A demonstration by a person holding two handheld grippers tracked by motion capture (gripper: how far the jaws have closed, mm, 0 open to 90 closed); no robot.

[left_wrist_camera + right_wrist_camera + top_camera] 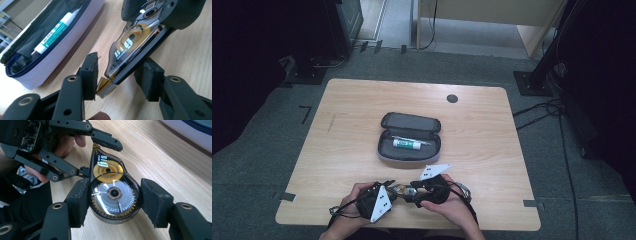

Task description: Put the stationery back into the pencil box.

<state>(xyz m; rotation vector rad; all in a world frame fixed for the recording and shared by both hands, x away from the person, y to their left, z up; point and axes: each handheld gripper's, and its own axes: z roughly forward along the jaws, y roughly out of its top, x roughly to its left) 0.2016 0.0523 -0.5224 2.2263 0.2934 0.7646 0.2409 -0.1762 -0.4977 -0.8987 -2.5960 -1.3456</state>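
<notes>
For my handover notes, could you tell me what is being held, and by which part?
The right tool appears to hold the tape dispenser by its round body; the open left tool brackets its tip without gripping.

My open pencil case [409, 138] lies mid-table [347, 100] with a tube [406, 144] in it, and before it at the near edge sit my left gripper [388, 192] and right gripper [418, 192], the tape dispenser [113, 192] between them.

Clear correction tape dispenser [112, 192] (gold reel inside) lies flat on table.
</notes>
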